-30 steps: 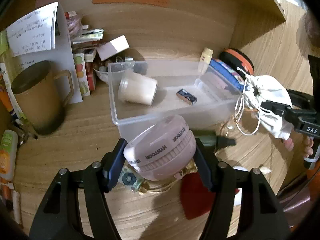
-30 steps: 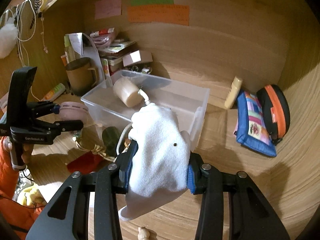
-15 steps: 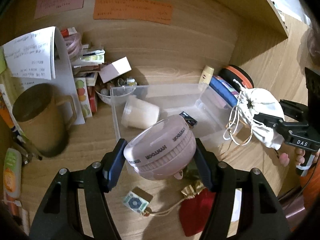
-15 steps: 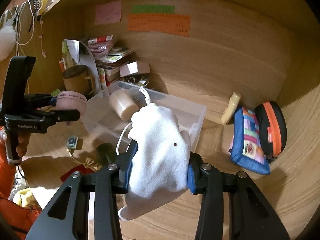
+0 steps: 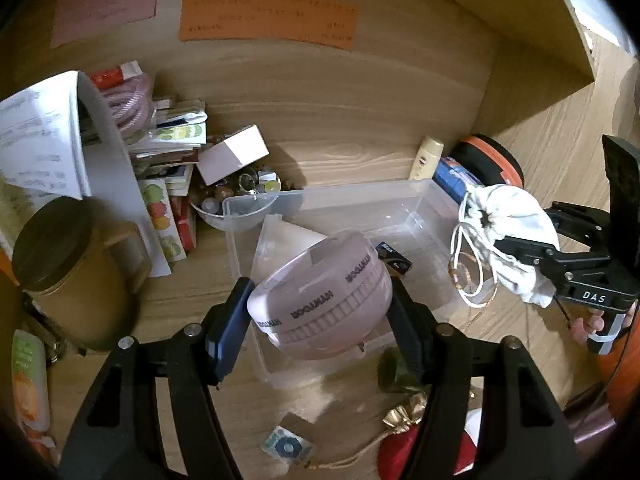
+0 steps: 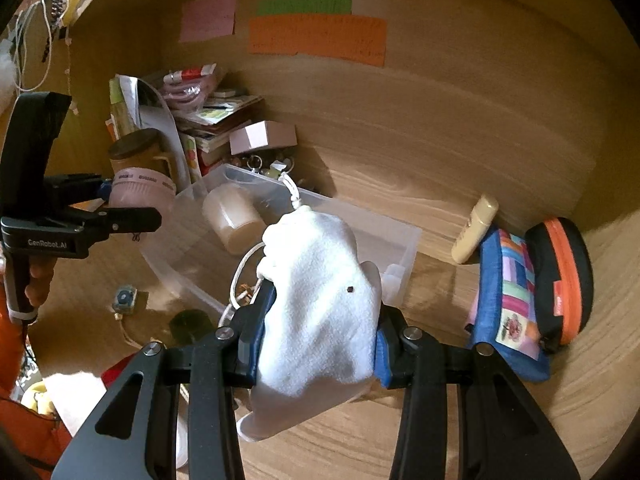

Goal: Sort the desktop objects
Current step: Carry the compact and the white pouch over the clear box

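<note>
My left gripper (image 5: 320, 308) is shut on a round pink case (image 5: 320, 300) and holds it above the near left part of the clear plastic bin (image 5: 432, 200). The case also shows in the right wrist view (image 6: 140, 192). My right gripper (image 6: 316, 324) is shut on a white drawstring pouch (image 6: 320, 312), held in the air by the bin's near right corner (image 6: 400, 264); the pouch shows in the left wrist view too (image 5: 508, 240). Inside the bin lie a cream cup (image 6: 236, 220) on its side and a small dark box (image 5: 394, 260).
A brown lidded mug (image 5: 68, 276), papers, a white box (image 5: 232, 154) and a bowl of trinkets (image 5: 240, 196) crowd the back left. A tube (image 6: 476, 232), patchwork pouch (image 6: 508, 300) and orange-rimmed case (image 6: 560, 280) lie right. A red pouch (image 5: 404, 452), charm (image 5: 286, 446) and dark bottle (image 6: 188, 324) lie in front.
My left gripper has lifted the pink case up and forward over the bin. My right gripper with the white pouch has risen and stayed by the bin's right side.
</note>
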### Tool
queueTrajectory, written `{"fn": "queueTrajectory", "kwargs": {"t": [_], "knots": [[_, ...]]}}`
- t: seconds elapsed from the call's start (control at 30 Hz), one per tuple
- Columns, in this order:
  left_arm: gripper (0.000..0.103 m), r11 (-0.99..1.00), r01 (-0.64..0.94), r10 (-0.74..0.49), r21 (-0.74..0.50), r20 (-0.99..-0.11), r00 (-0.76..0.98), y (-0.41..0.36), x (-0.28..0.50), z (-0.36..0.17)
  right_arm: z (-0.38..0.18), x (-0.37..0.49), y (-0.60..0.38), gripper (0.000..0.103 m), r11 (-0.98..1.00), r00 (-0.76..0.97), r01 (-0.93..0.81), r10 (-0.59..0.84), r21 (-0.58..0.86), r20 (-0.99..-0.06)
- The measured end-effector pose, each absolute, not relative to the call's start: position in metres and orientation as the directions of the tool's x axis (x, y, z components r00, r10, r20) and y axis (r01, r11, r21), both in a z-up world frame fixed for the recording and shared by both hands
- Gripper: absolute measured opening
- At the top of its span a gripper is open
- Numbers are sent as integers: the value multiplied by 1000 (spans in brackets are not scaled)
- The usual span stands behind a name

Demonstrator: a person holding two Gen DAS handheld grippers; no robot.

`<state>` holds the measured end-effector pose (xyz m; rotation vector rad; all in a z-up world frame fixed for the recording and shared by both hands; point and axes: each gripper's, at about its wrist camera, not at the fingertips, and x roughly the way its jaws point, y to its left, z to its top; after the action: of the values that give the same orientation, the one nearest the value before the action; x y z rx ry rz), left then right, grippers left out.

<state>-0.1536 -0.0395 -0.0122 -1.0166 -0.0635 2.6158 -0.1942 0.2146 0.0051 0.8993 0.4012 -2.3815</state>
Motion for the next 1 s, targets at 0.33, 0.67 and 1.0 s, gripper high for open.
{"fn": "queueTrajectory", "kwargs": {"t": [0.33,0.67,1.0], "knots": [[65,-941,-304,319,-146,-683,-657,-34,-183,-26,-9,-224,200,38,-789,-599,608,-381,-91,-704],[65,-941,-313,308,-129,-707,-637,-29,-194,-40,-26,-243,185,38,-771,-558,632,-386,-75,-734],[65,-937,-339,295,-89,-719,-629,-15,-198,-50,-44,-254,173,38,-758,-515,650,-386,-54,-765]]}}
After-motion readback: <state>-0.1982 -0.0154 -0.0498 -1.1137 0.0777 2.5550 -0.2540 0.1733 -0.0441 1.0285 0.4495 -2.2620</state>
